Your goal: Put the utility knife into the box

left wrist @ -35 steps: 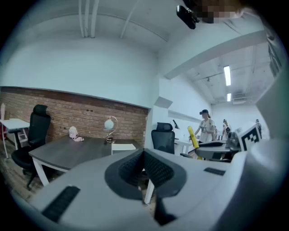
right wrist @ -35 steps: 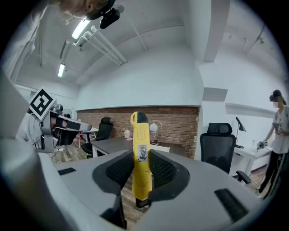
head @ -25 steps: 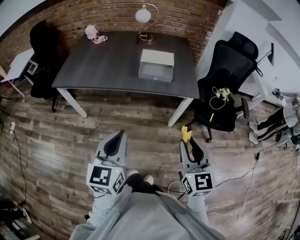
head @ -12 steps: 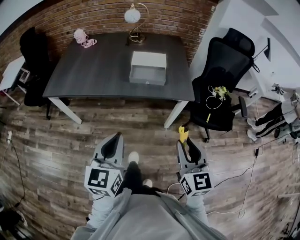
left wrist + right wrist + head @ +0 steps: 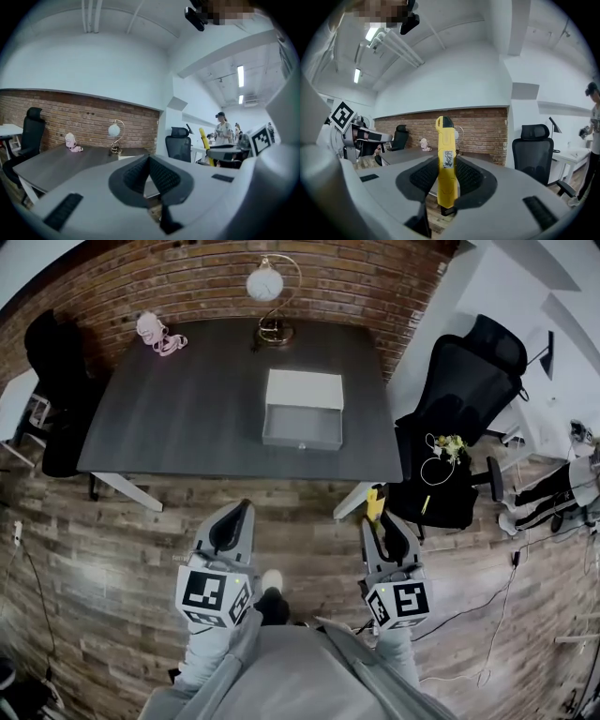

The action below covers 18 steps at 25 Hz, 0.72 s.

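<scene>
Currently the right gripper (image 5: 382,526) clamps the yellow utility knife (image 5: 445,157) upright between its jaws, out over the wooden floor (image 5: 112,521). The left gripper (image 5: 149,161) has its jaws pressed together on nothing. The white box (image 5: 303,409) sits on the dark table (image 5: 178,399) ahead, well apart from the knife, and appears to be open.

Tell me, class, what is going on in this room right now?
A person stands on the wooden floor in front of a dark table, with a gripper in each hand. The right gripper is shut on a yellow utility knife, held upright. The left gripper is shut with nothing in it. A white box sits on the table, ahead of both grippers. The knife is not yet in it.
</scene>
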{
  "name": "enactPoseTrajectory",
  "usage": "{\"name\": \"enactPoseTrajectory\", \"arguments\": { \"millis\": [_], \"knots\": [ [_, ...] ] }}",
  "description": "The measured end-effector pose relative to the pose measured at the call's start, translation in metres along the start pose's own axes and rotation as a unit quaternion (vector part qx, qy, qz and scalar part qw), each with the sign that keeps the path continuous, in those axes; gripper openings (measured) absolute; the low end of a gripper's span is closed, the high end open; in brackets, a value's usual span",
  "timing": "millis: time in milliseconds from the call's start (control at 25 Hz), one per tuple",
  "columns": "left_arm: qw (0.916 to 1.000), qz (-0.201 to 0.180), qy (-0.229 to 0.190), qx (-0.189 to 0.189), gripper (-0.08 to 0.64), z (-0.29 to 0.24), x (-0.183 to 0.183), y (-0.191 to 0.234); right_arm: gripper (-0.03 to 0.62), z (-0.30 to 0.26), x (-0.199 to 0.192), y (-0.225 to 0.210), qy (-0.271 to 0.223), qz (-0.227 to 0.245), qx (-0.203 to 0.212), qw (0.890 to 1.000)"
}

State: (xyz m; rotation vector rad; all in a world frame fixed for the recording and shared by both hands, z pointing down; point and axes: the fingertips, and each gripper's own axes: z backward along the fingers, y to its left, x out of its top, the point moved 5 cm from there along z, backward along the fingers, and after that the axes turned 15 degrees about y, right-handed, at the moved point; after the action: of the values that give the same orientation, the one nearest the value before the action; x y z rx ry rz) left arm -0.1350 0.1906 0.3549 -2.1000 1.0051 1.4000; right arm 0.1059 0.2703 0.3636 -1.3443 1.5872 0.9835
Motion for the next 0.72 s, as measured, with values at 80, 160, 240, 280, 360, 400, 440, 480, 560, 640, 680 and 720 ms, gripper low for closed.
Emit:
{"name": "enactPoseTrajectory", "arguments": {
  "millis": [80, 160, 240, 280, 360, 400, 440, 480, 560, 640, 680, 720],
  "knots": [
    [1.0, -0.002, 0.0, -0.003, 0.019, -0.014, 0.009, 0.012, 0.127, -0.018, 0.009, -0.004, 0.001, -0.002, -0.002, 1.0],
    [1.0, -0.003, -0.001, -0.004, 0.019, -0.027, 0.016, 0.025, 0.127, -0.034, 0.016, -0.005, 0.001, -0.003, -0.004, 1.0],
    [1.0, -0.003, -0.001, -0.008, 0.019, -0.037, 0.021, 0.036, 0.127, -0.048, 0.02, -0.004, 0.004, -0.003, -0.006, 1.0],
    [0.9999, -0.003, -0.001, -0.011, 0.019, -0.042, 0.023, 0.041, 0.127, -0.054, 0.022, -0.003, 0.005, -0.004, -0.007, 1.0],
    [0.9999, -0.003, -0.001, -0.016, 0.019, -0.049, 0.026, 0.049, 0.127, -0.064, 0.025, -0.001, 0.008, -0.004, -0.012, 1.0],
    [0.9998, -0.002, -0.001, -0.019, 0.018, -0.052, 0.027, 0.053, 0.127, -0.068, 0.027, 0.0, 0.01, -0.004, -0.016, 1.0],
    [0.9998, -0.002, 0.0, -0.022, 0.018, -0.055, 0.028, 0.057, 0.127, -0.071, 0.028, 0.001, 0.012, -0.003, -0.019, 1.0],
    [0.9997, -0.001, 0.001, -0.024, 0.018, -0.058, 0.028, 0.059, 0.127, -0.074, 0.029, 0.001, 0.014, -0.002, -0.022, 1.0],
    [0.9996, 0.0, 0.006, -0.026, 0.019, -0.062, 0.027, 0.062, 0.127, -0.078, 0.028, 0.002, 0.019, -0.002, -0.024, 1.0],
    [0.9995, 0.003, 0.012, -0.028, 0.018, -0.065, 0.023, 0.061, 0.127, -0.079, 0.024, 0.001, 0.026, -0.005, -0.024, 0.999],
    [0.9994, 0.005, 0.016, -0.029, 0.019, -0.067, 0.021, 0.061, 0.127, -0.081, 0.022, -0.001, 0.03, -0.006, -0.023, 0.999],
    [0.9993, 0.006, 0.02, -0.031, 0.018, -0.071, 0.02, 0.061, 0.127, -0.084, 0.021, -0.002, 0.034, -0.007, -0.022, 0.999]
  ]
}}
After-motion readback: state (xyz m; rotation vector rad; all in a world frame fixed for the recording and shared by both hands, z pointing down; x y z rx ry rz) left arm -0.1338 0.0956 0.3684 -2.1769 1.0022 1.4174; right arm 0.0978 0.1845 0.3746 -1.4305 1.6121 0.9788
